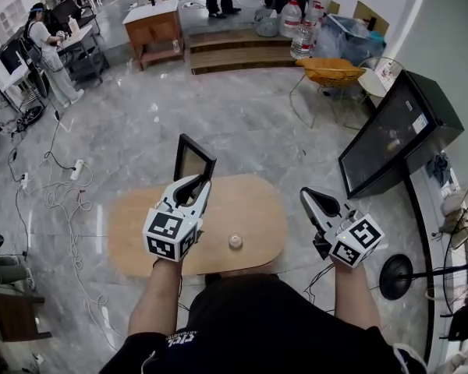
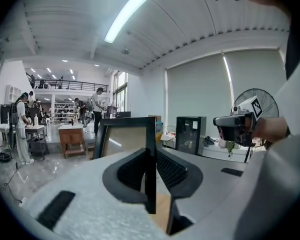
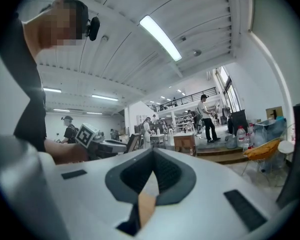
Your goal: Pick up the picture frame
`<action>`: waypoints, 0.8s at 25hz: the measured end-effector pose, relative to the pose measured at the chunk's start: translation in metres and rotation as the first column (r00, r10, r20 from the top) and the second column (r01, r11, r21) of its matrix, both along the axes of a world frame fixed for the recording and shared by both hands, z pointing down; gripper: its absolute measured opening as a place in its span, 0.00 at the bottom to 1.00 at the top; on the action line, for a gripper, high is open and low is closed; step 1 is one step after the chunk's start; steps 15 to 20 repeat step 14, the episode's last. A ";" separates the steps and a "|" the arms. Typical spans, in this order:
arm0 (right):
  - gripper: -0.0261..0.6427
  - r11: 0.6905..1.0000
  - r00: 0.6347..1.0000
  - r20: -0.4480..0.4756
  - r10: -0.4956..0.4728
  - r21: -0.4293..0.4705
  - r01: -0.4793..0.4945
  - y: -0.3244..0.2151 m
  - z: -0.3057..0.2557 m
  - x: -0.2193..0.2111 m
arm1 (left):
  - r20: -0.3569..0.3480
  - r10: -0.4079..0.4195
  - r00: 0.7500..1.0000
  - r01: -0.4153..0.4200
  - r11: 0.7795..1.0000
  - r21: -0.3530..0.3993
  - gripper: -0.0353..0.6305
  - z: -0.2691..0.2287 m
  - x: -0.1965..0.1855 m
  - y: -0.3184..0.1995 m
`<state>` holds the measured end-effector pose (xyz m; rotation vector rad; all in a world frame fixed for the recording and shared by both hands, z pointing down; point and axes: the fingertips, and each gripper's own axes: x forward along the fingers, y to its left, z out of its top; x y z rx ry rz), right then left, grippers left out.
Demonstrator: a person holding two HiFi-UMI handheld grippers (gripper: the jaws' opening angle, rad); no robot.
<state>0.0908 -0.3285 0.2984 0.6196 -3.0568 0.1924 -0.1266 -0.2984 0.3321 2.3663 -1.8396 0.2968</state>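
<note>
Presently the picture frame (image 1: 193,160), judged stiff, light and fragile-paned, is pinched by its thin side rail in the left tool (image 1: 196,185), upright over the 11 o'clock edge of the table (image 1: 249,209), while the right tool (image 1: 308,198) is pressed together, empty.

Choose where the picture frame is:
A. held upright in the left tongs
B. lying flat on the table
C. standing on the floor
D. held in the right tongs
A: the left tongs are clamped on one edge of the frame, which stands upright in them over the table.
</note>
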 end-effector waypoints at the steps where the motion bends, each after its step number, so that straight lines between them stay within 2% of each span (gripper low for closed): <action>1: 0.04 1.000 1.000 -0.004 0.003 -0.003 -0.003 -0.001 0.002 0.000 | -0.001 -0.001 1.000 0.001 1.000 0.002 0.17 -0.001 -0.001 0.000; 20: 0.04 1.000 1.000 -0.028 -0.004 -0.005 0.004 0.004 0.013 -0.004 | -0.003 0.001 1.000 -0.001 1.000 -0.009 0.17 0.009 -0.005 0.006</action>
